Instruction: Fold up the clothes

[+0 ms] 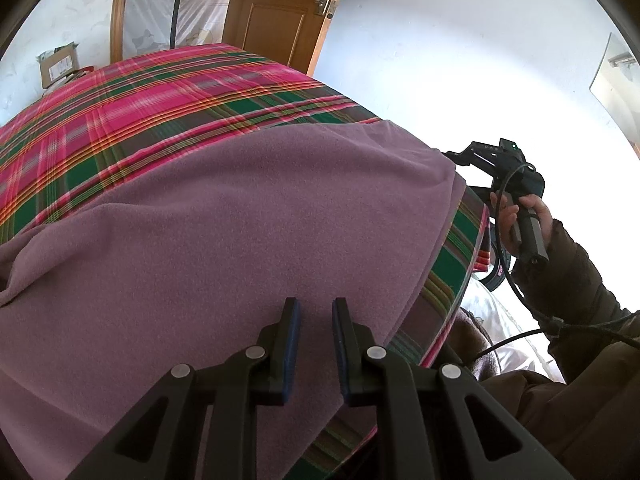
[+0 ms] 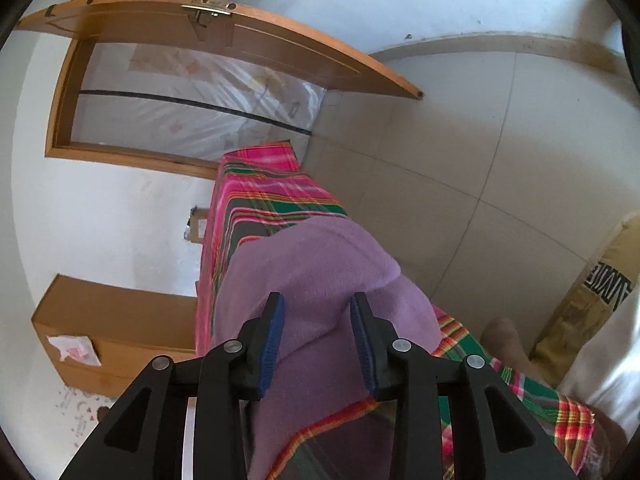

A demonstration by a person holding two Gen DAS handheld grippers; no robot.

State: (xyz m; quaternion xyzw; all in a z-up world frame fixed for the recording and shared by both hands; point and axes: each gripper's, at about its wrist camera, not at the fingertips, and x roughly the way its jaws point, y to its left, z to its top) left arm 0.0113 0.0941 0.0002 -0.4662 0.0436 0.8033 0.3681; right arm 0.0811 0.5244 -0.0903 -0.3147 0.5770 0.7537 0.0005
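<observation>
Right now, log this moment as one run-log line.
task: fold clothes | purple fleece garment spread on plaid cloth | left gripper open above it | right gripper open, nothing gripped

The purple fleece garment (image 1: 224, 216) runs off the left wrist view's left edge; whether the left gripper (image 1: 316, 344) pinches it cannot be told.

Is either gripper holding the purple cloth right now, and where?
Neither. The left gripper and right gripper both stand open over the purple cloth, pads not pressing it.
</observation>
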